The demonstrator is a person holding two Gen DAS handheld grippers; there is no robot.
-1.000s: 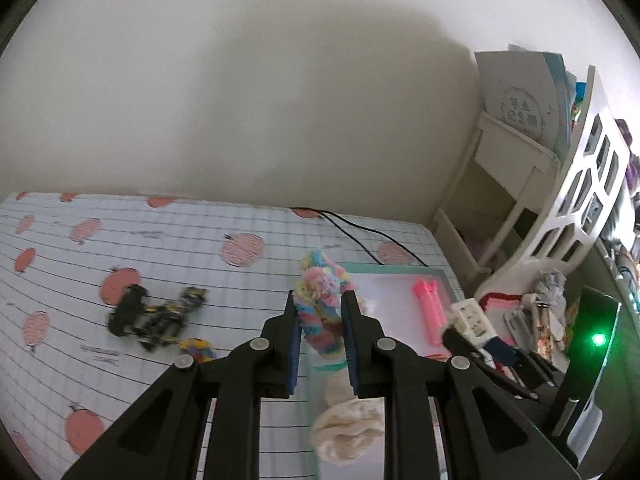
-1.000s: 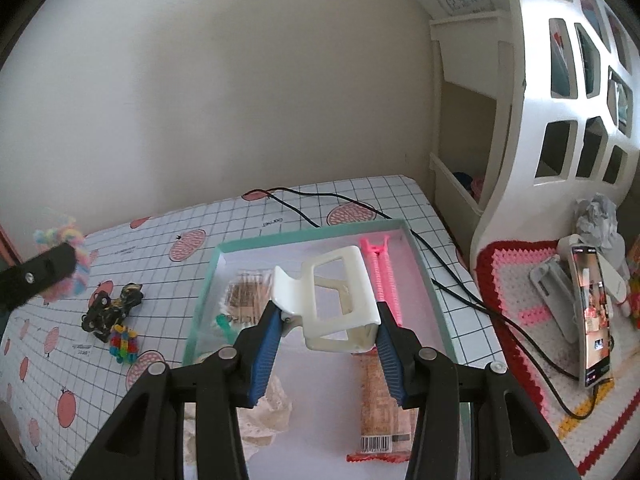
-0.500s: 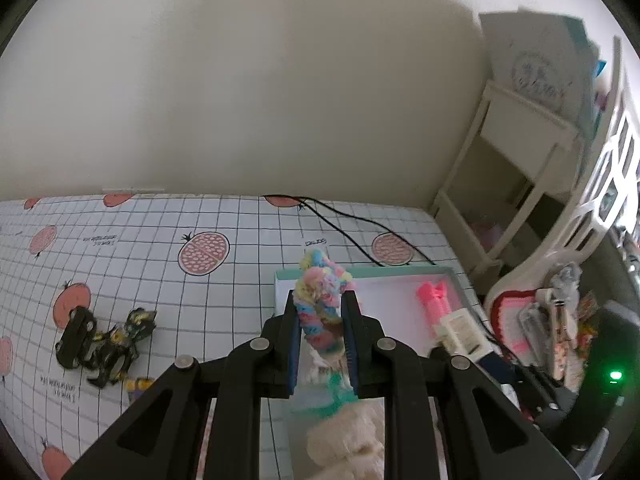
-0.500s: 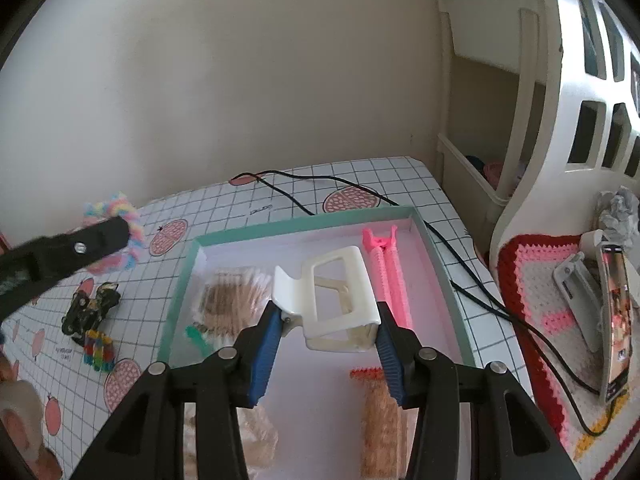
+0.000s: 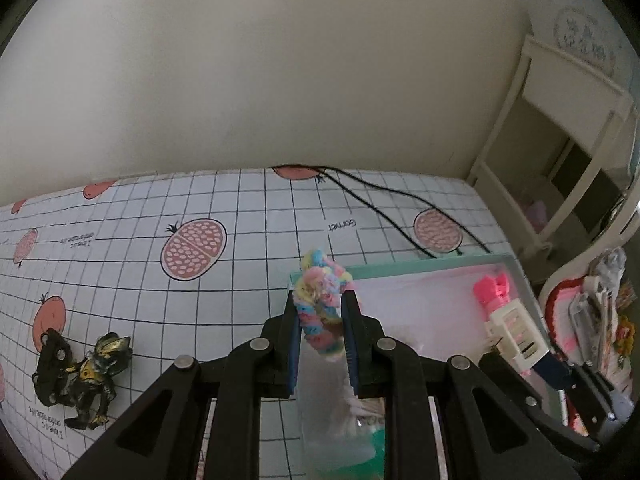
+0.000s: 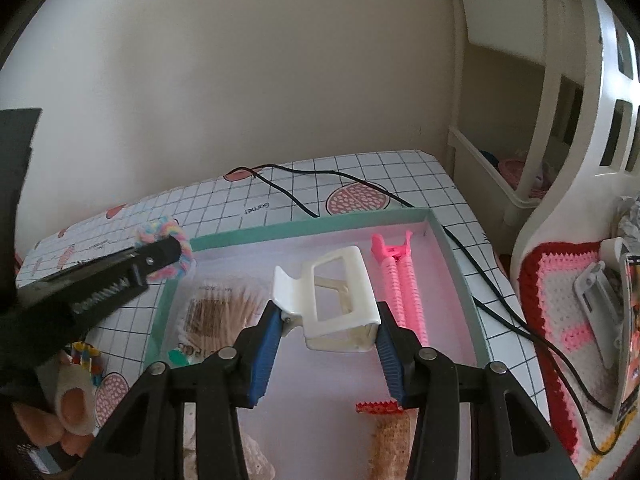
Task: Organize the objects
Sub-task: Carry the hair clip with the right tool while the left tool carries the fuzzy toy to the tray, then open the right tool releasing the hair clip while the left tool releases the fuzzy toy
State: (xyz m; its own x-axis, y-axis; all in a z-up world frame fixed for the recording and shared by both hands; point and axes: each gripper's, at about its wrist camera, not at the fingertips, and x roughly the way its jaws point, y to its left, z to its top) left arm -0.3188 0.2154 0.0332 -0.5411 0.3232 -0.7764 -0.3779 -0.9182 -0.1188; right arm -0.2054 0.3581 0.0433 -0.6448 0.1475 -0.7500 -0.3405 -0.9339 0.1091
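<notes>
Scrunchie (image 5: 321,304), fluffy and pastel-striped, sits pinched between the 2 blue-padded fingers of the left gripper (image 5: 322,334), whose jaws are closed narrowly on it, above the near-left corner of the teal-rimmed tray (image 5: 420,267). From the right wrist view the same scrunchie (image 6: 170,254) shows at the tip of the left gripper (image 6: 160,256), just at the tray's (image 6: 312,222) left rim. The right gripper (image 6: 326,344) clamps a white plastic hair claw clip (image 6: 336,300) between its 2 blue pads, jaws set wide to span the clip's body, held above the tray's pale floor. Inside the tray lie a pink hair clip (image 6: 398,280) along the right side, a clear packet of cotton swabs (image 6: 218,314) on the left, a small green piece (image 6: 176,356) near the left wall, and a snack packet with a red serrated edge (image 6: 380,408) toward the near end. On the checked tablecloth with fruit prints (image 5: 160,216), a black and gold toy figure (image 5: 82,376) rests well to the left of the tray, and a black cable (image 6: 304,184) runs past the tray's far side. A string of coloured beads (image 6: 86,358) lies just left of the tray, near a person's fingers (image 6: 74,398). A white shelf unit (image 6: 560,120) stands to the right, with a red and pink crocheted mat (image 6: 560,312) below it.
</notes>
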